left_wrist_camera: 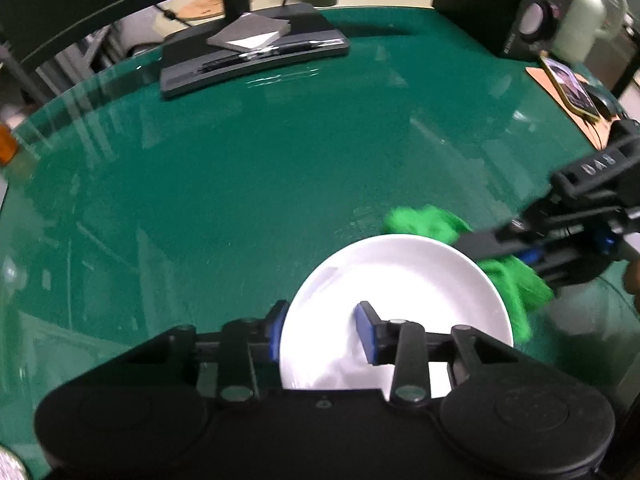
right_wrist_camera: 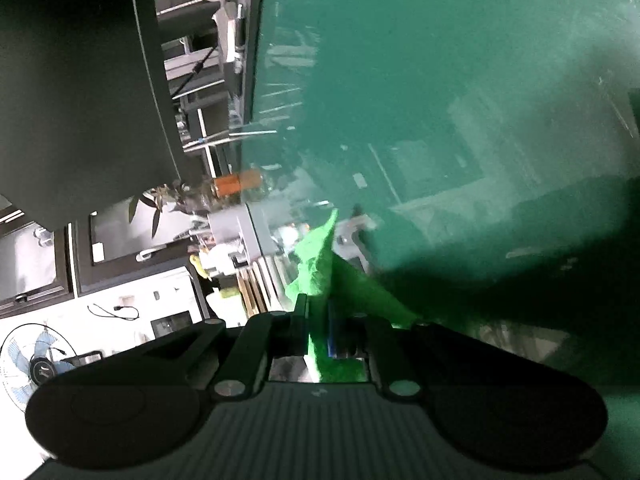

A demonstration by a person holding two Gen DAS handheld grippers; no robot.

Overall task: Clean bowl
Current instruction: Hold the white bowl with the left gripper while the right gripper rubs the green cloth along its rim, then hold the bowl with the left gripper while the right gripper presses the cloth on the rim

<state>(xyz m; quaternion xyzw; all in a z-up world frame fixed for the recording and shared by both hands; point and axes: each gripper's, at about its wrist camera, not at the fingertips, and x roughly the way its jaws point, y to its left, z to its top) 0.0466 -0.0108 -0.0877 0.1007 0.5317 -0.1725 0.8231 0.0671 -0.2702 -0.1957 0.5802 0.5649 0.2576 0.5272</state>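
Green surface [left_wrist_camera: 240, 184] fills most of the left wrist view, glossy, with window reflections across it.

Upper middle of that frame: a dark flat monitor base [left_wrist_camera: 248, 58] sits on the surface, a grey pad [left_wrist_camera: 250, 34] lying on top of it. Upper right corner: a black speaker [left_wrist_camera: 532, 20] with a pale appliance [left_wrist_camera: 580, 28] beside it. Just below them, at the right edge, a phone [left_wrist_camera: 570, 86] lies on a tan mat.

White bowl [left_wrist_camera: 396, 300] — lower centre of the frame, resting on the surface. Inside looks plain white.

Left hand-held gripper [left_wrist_camera: 324, 332] straddles the bowl's near left rim: one blue pad [left_wrist_camera: 276, 332] outside the wall, the other inside the bowl. Whether the pads actually press on the rim cannot be told.

Green cloth [left_wrist_camera: 424, 224] lies bunched along the bowl's far right rim, spilling down its right side onto the surface.

Right hand-held gripper [left_wrist_camera: 476, 248] enters from the right edge of the frame — jaws closed on the cloth, tips at the bowl's upper right rim. In the right wrist view the cloth [right_wrist_camera: 320, 280] stands up pinched between the nearly closed jaws of that gripper [right_wrist_camera: 318, 320], lower centre of the frame; the bowl is not visible there.
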